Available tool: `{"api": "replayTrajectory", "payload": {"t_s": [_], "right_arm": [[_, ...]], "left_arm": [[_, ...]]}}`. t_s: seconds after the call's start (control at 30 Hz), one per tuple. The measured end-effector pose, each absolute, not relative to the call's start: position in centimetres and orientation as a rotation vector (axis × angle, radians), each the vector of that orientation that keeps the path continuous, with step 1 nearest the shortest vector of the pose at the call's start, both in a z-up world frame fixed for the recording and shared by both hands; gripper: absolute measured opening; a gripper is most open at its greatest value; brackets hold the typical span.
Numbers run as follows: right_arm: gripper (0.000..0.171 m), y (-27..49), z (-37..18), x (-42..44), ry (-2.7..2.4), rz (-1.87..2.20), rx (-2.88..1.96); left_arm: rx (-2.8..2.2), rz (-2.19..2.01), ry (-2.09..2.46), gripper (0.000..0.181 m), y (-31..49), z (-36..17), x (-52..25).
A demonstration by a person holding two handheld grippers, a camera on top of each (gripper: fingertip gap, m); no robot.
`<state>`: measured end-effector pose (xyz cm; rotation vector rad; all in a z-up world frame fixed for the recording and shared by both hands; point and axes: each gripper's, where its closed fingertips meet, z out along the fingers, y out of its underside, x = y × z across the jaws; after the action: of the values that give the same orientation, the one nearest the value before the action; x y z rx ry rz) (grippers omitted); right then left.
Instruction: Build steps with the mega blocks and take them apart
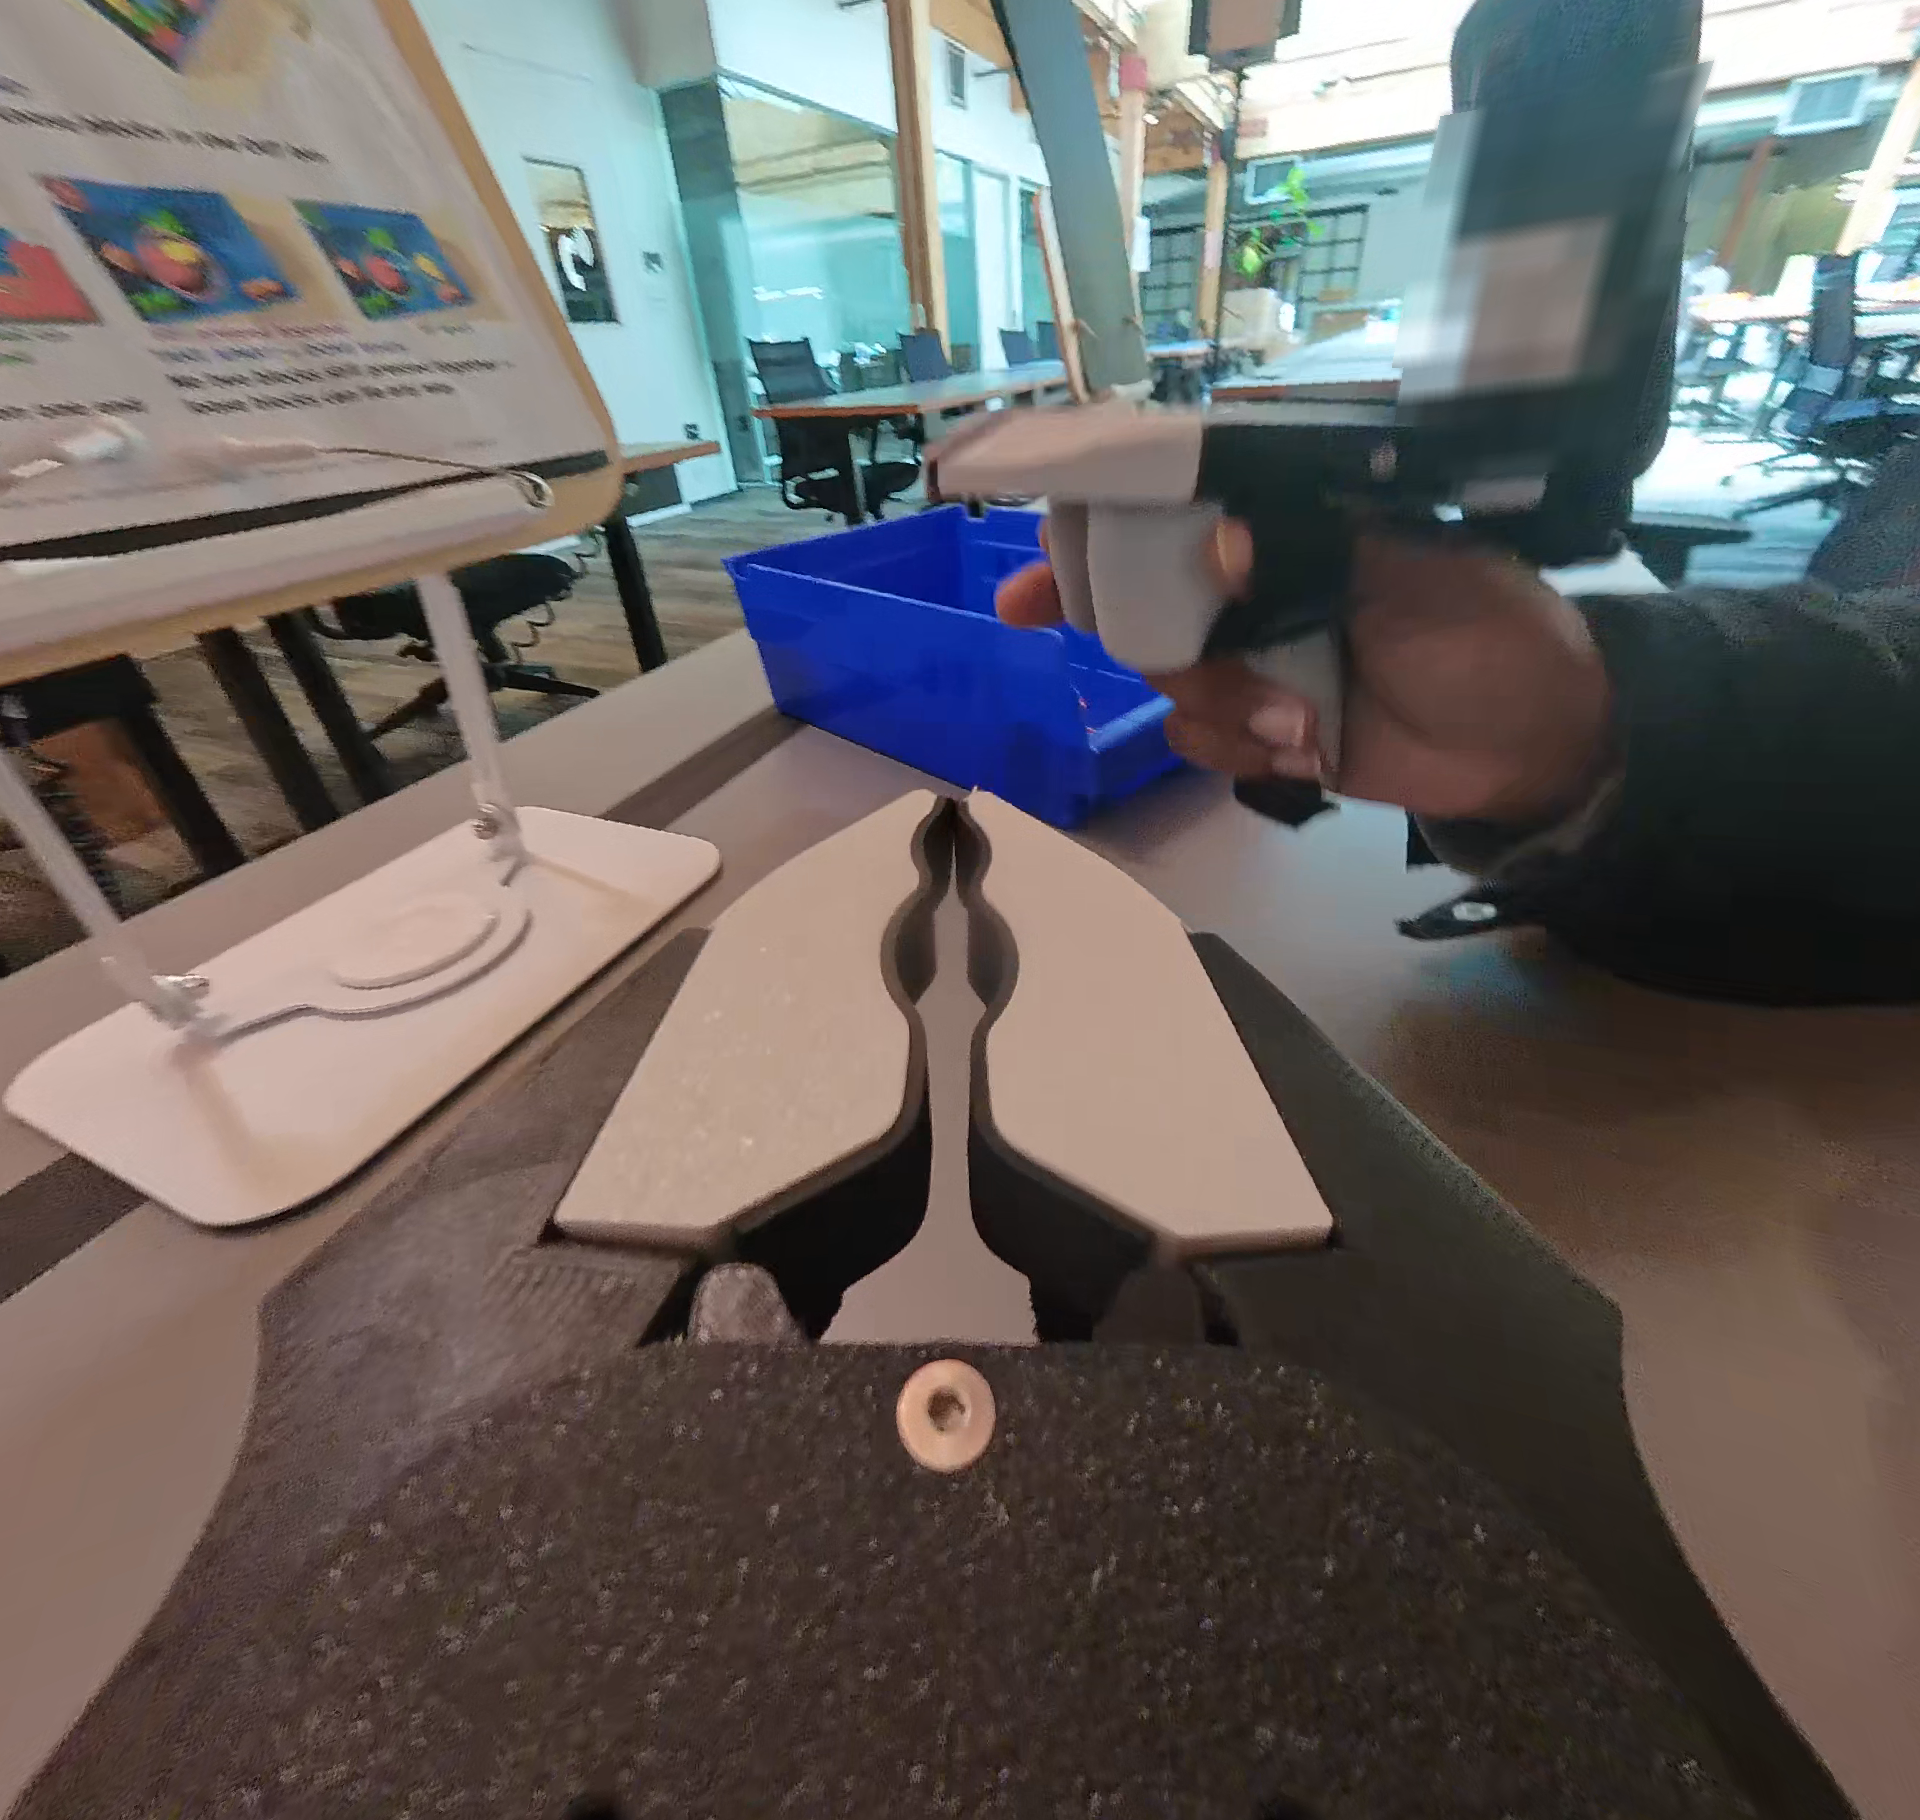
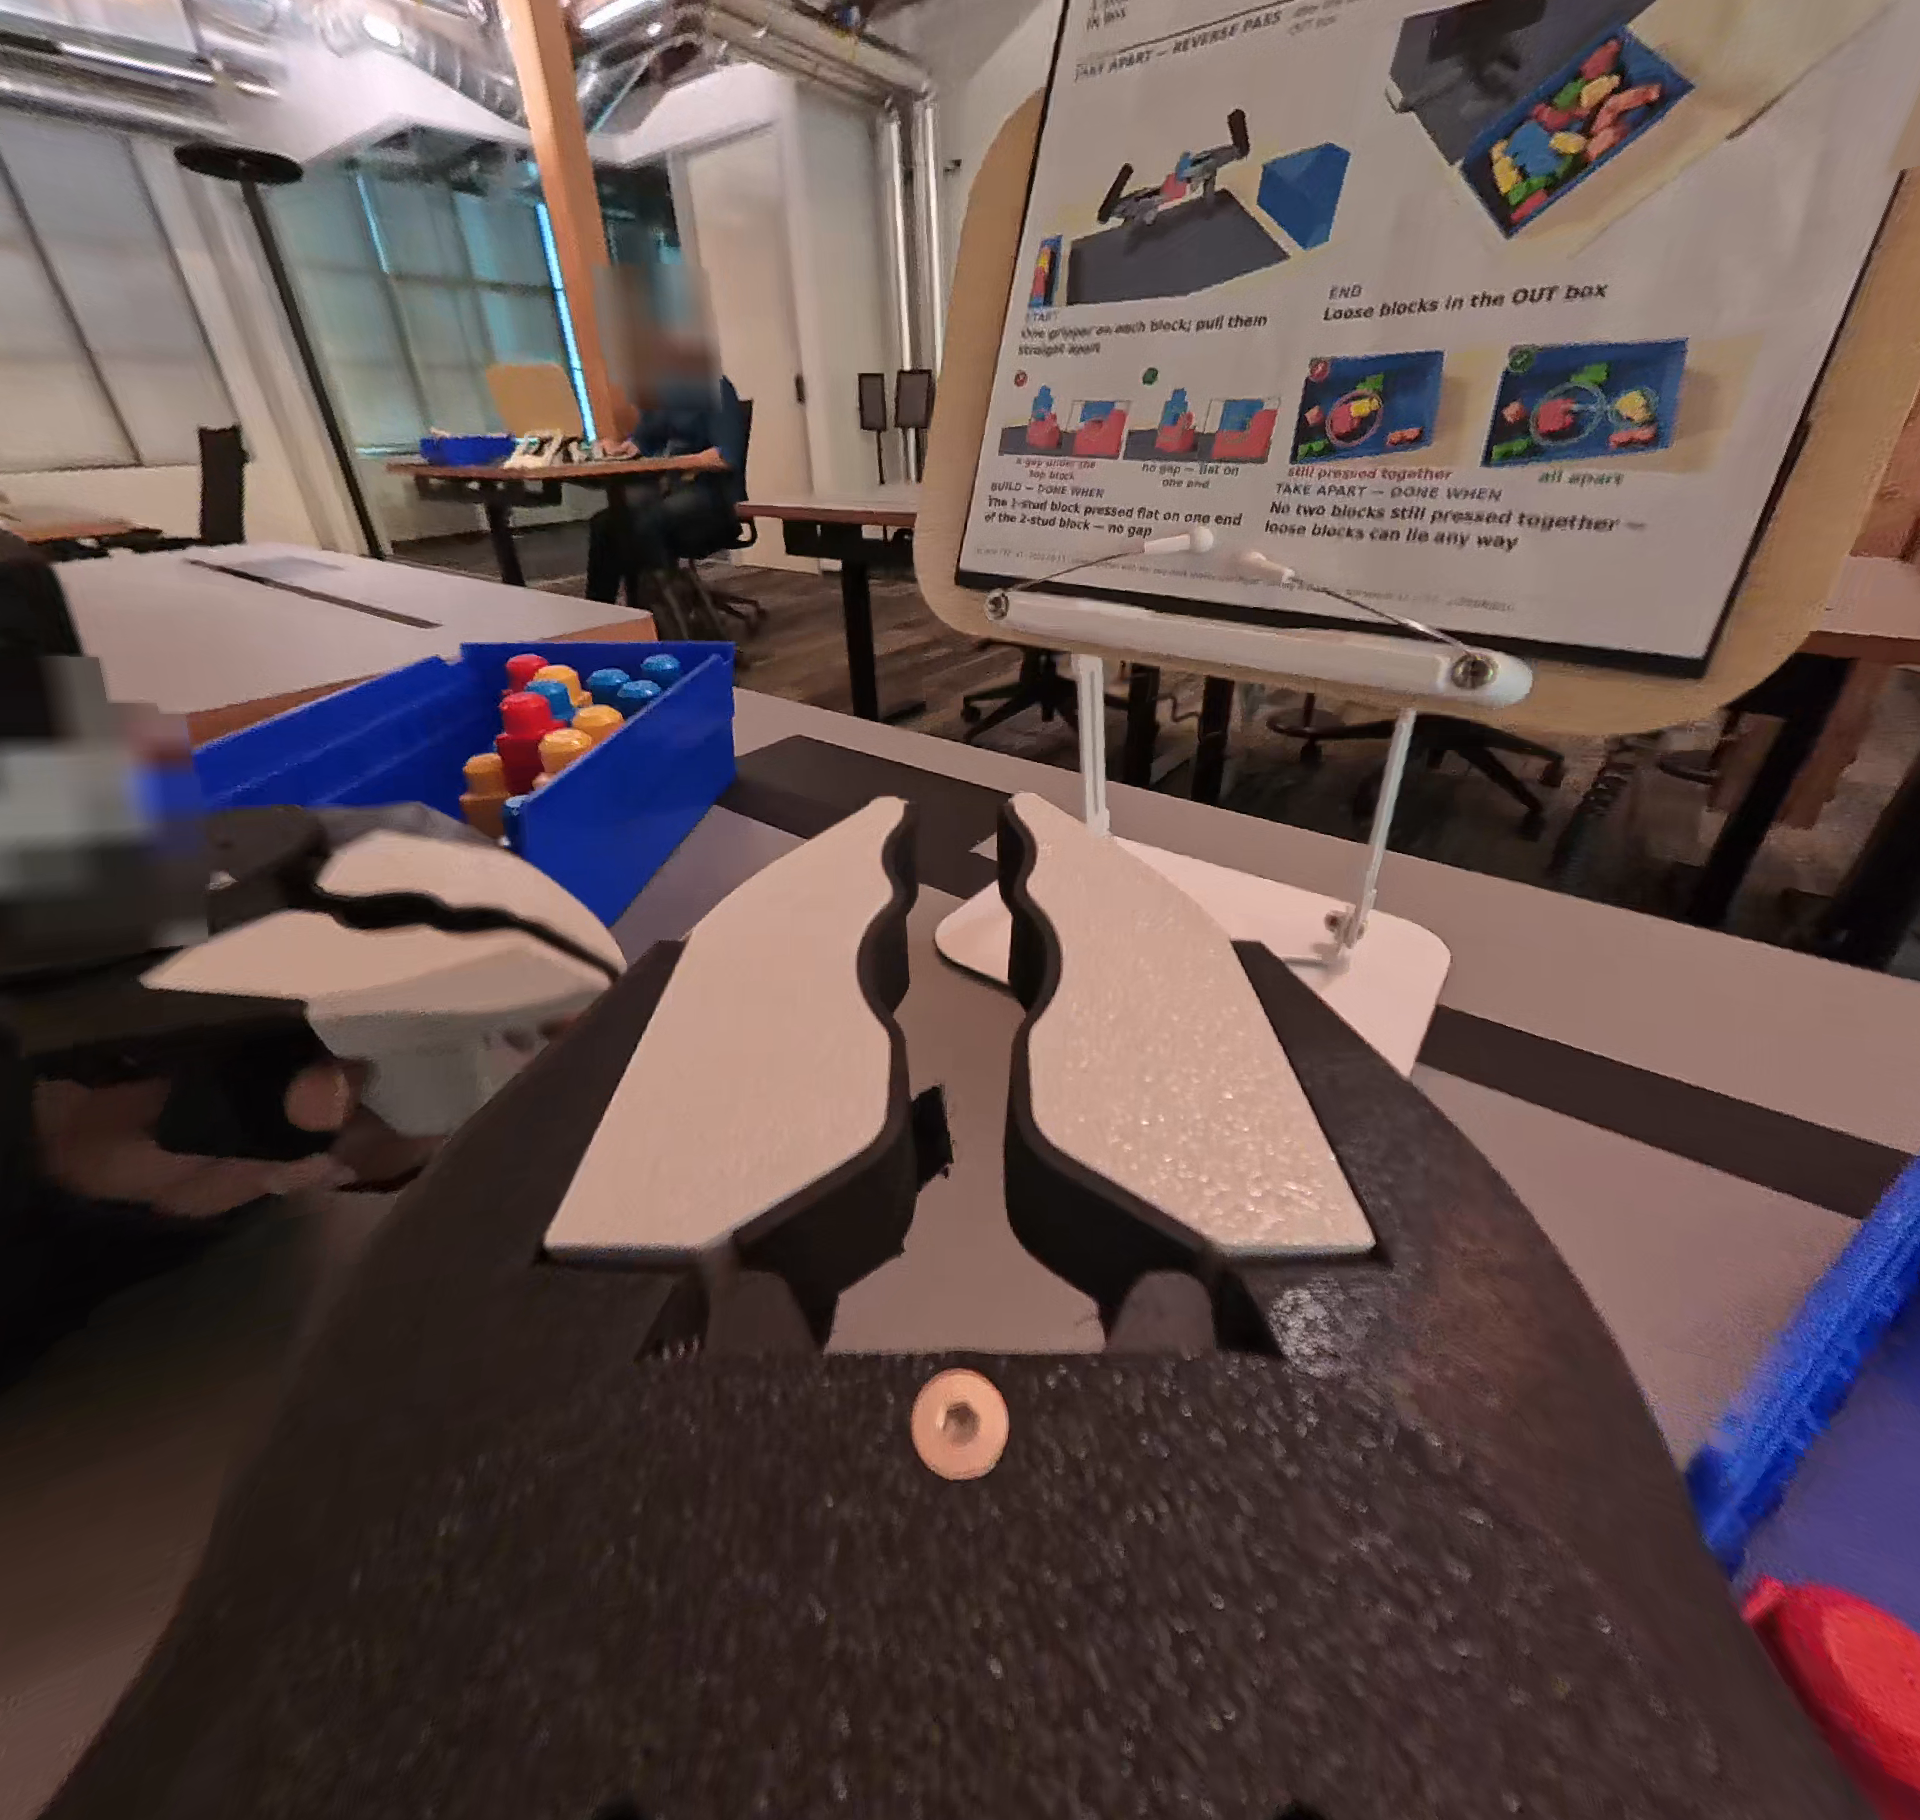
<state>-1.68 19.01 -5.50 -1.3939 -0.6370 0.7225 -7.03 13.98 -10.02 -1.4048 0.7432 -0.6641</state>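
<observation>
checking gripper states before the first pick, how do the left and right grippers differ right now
The left gripper has its tips together; the right gripper is parted, showing the white stand base through the gap. The left points toward a blue bin; the right faces the instruction sheet. Both are empty, with pale-topped fingers.

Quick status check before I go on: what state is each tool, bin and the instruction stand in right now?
Left tool: shut, empty, low over the table.
Right tool: open, empty, pointing at the stand.
Blue bin on the left: upright, holding red, orange and blue blocks.
Blue bin at the right edge: mostly out of frame; contents cannot be judged.
Instruction stand: upright, sheet clipped on.
</observation>
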Motion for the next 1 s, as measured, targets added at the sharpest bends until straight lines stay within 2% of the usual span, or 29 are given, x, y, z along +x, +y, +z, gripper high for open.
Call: {"api": "replayTrajectory", "payload": {"t_s": [0.1, 0.23, 0.47, 0.57, 0.67, 0.77, 1.0], "right_arm": [[0.001, 19.9, -7.9, -1.3, -0.633, 0.657, -1.409], [0.000, 20.6, -10.2, -0.9, -0.601, 0.705, -1.484], [0.000, 20.6, -10.8, -1.2, -0.667, 0.694, -1.492], [0.000, 20.3, -11.2, -1.7, -0.711, 0.698, -1.494], [0.000, 19.9, -11.5, -2.1, -0.755, 0.692, -1.488], [0.000, 19.6, -11.8, -2.5, -0.791, 0.690, -1.487], [0.000, 18.9, -12.7, -3.3, -0.862, 0.706, -1.507]], "left_arm": [[-1.392, -0.599, 0.661, 0.000, 14.8, -9.1, -8.3], [-1.361, -0.390, 0.478, 0.000, 16.2, -7.2, -12.1], [-1.332, -0.025, 0.009, 0.000, 16.9, -2.0, -27.3], [-1.430, 0.099, -0.082, 0.000, 17.1, -3.5, -32.8], [-1.574, 0.120, -0.130, 0.018, 17.7, -6.7, -35.8], [-1.713, 0.097, -0.134, 0.034, 18.3, -9.6, -36.7], [-1.926, 0.087, -0.088, 0.044, 19.6, -13.4, -35.9]]}}
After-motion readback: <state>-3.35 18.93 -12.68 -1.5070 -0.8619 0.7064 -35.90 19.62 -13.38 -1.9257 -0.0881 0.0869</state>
